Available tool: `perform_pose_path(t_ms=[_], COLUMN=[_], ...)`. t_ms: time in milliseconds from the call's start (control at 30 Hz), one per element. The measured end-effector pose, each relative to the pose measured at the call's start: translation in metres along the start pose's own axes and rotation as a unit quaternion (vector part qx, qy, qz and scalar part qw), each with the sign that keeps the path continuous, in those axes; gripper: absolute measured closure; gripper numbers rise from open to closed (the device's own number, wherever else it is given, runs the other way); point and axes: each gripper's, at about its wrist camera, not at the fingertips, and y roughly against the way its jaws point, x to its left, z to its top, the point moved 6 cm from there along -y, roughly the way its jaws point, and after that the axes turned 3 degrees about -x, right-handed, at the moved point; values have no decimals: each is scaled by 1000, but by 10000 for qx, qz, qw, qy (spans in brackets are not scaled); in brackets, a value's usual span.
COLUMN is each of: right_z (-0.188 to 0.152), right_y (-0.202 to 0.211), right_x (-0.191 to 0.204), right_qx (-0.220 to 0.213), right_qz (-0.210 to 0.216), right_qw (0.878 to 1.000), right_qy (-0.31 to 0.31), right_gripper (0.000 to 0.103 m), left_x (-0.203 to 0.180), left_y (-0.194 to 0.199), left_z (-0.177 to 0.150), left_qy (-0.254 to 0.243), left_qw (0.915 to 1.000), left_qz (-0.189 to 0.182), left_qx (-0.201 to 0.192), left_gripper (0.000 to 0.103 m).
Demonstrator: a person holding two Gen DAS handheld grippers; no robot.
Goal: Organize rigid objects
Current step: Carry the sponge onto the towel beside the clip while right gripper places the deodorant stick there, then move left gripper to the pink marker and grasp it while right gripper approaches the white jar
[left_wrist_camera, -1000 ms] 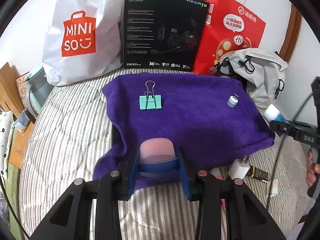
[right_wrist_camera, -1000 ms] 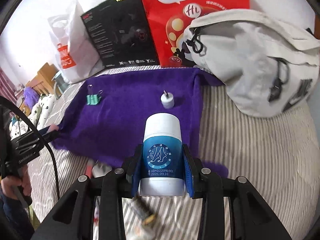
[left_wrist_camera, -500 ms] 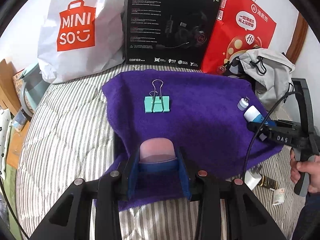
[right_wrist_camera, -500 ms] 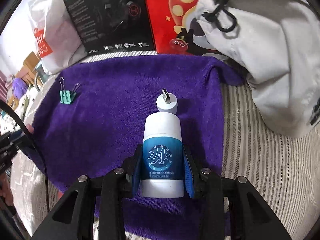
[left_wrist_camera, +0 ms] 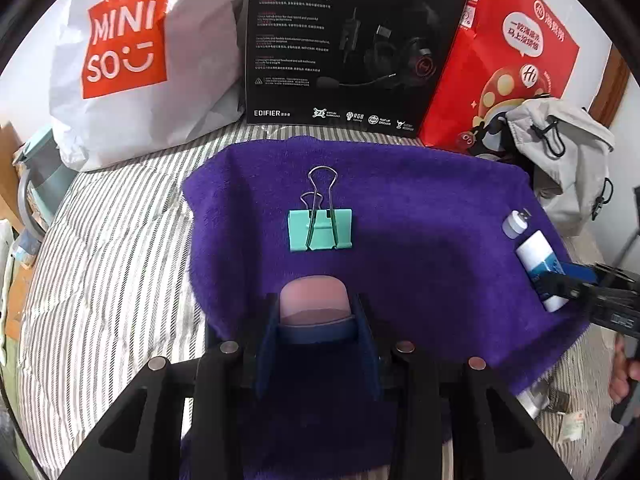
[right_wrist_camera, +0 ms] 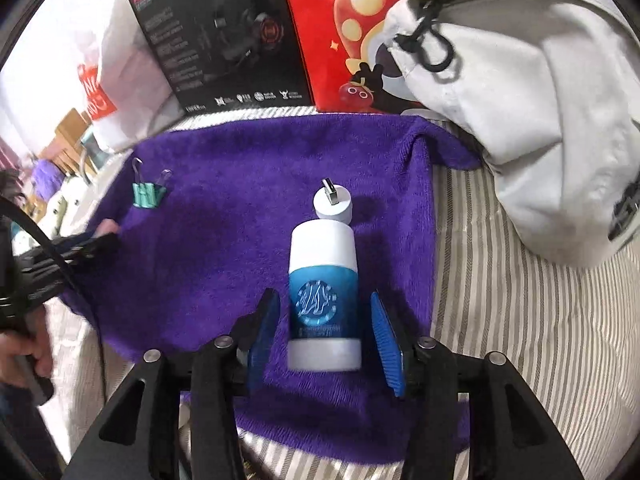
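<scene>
The left tool pinches a pink, round-topped object between its blue pads, holding it low over the near edge of a purple towel spread on a striped bed. Just ahead of it on the towel lies a mint-green binder clip with its wire handles pointing away.

The right tool stands spread, its blue pads apart on either side of a white bottle with a blue label. The bottle lies on the towel between the pads, touching neither, its label slightly blurred. Its far end sits just beside a small white USB plug, which rests on the towel with its metal connector pointing up.

In the left wrist view the same bottle and plug lie near the towel's right edge. Behind the towel stand a white shopping bag, a black headset box and a red paper bag, with a grey backpack to the right. A hand grips the left tool's handle.
</scene>
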Motion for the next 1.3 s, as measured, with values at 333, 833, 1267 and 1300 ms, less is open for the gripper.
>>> perform_pose_path(t_ms=[333,833,1267,1300], right_z=[-19,-72,-104,-108], right_y=[43,82,112,114], right_x=[-2,-23,-24,-23], right_qx=[-118,-68,-235,-238], right_qz=[-83,-160,-208,-207], right_qw=[9999,9988,9973,9973], right_qy=[-11,-468,-663,-669], right_gripper=[46,43,43,43], left_x=[2,-3,-36,-42], left_y=[-23,-12,59,64], left_z=[10,-7,-52,-56], left_qy=[-206,-355,-339,-428], left_qw=[9996,9985,9992,9986], left_qz=[141,372,230,288], left_qx=[118,201,26,-59], left_gripper=[68,37,37,37])
